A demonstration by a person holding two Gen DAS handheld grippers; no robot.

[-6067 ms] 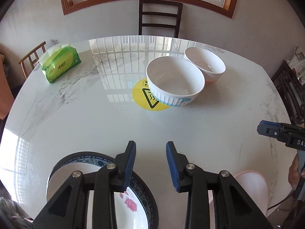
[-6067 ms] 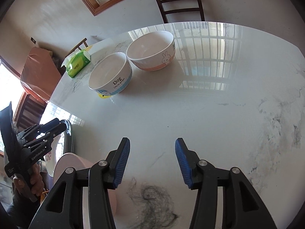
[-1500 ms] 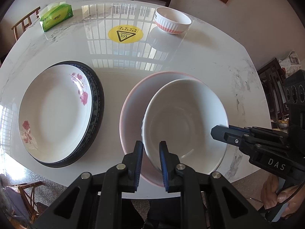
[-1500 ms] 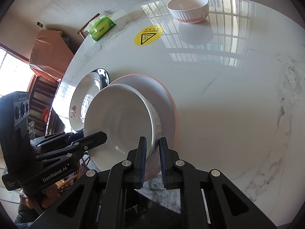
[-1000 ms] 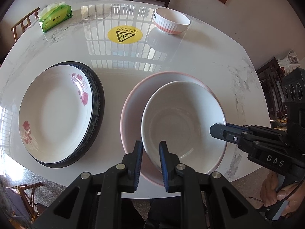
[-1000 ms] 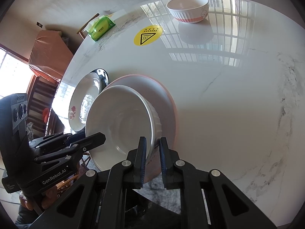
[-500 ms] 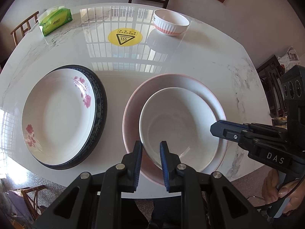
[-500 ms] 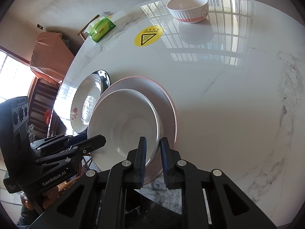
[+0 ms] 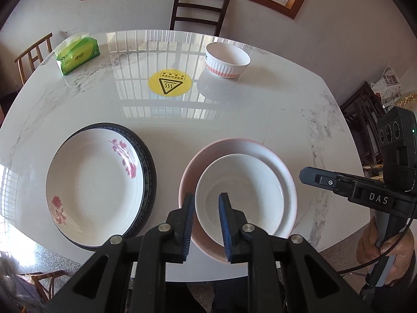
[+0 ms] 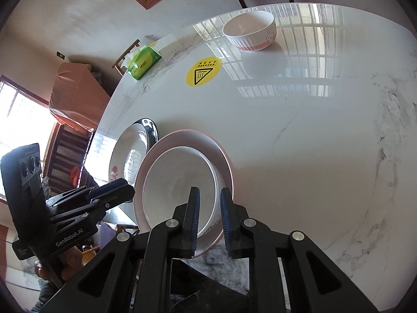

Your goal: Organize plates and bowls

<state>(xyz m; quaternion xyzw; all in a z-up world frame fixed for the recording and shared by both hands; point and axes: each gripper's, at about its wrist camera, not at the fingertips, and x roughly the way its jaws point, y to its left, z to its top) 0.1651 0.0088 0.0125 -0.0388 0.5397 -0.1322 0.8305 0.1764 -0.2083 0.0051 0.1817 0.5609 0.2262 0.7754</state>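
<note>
Two stacks sit at the near edge of the marble table (image 9: 260,109) in the left wrist view. At lower left, a floral plate (image 9: 91,182) lies on a dark-rimmed plate (image 9: 149,172). At lower centre, a white bowl (image 9: 239,190) rests inside a pink plate (image 9: 260,148). The left tool (image 9: 206,197) is released, its pads narrowly apart over the bowl's near-left rim and not pressing it. Upper frame: a pink-banded bowl (image 9: 226,60), a yellow hot-surface sticker (image 9: 170,83) and a green tissue pack (image 9: 78,56).

Right wrist view: the same white bowl on the pink plate is at lower centre, at the table edge. The right tool (image 10: 209,190) has just been opening. The bowl's right wall stands between its pads with a gap showing, so the grip is let go. The floral plate stack lies just left of the pink plate.
</note>
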